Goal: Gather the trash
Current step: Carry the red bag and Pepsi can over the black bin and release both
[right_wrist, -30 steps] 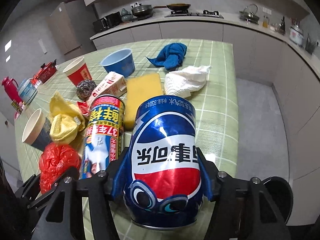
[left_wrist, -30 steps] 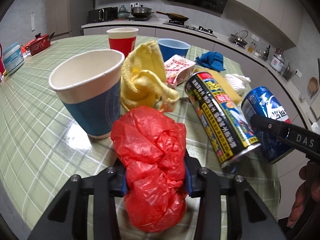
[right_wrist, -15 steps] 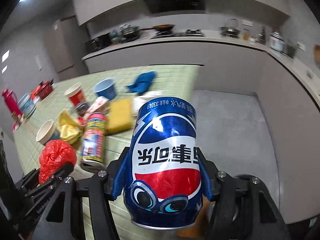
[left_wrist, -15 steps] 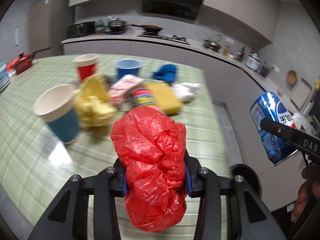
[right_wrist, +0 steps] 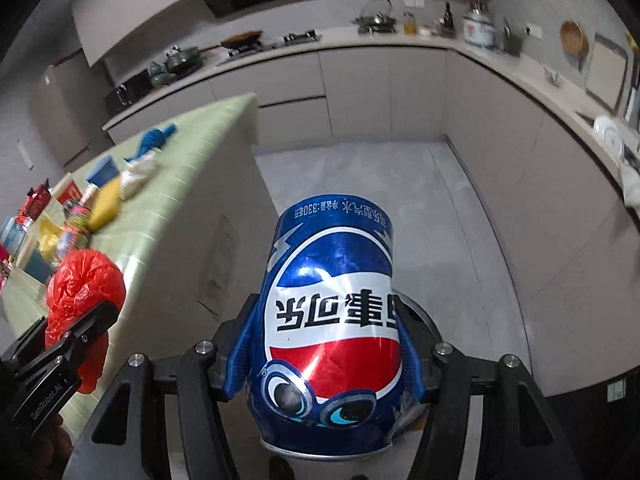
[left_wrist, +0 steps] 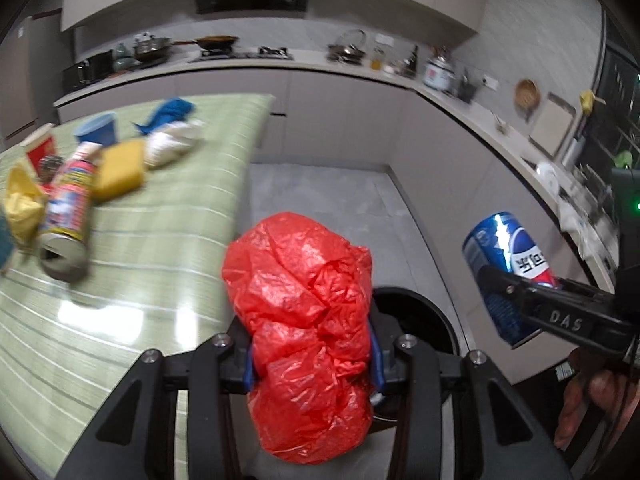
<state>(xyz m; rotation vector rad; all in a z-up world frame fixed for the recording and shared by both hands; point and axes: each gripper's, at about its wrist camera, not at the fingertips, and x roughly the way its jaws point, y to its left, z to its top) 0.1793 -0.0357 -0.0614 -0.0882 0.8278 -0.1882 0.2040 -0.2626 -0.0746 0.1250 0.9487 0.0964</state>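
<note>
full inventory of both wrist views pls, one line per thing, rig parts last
red plastic bag: 1, red, clamped in left jaws
cola can: 1, blue/white/red, clamped in right jaws
trash bin: 1, black, on floor beside table end
table: 1, green checked top
spray can: 1, red/multicolour, lying on table
sponge: 1, yellow, beside spray can
yellow cloth: 1, left of spray can
white cloth: 1, behind sponge
blue cloth: 1, far table end
blue bowl: 1, behind sponge
red cup: 1, left edge
left gripper: black, shut
right gripper: black, shut
</note>
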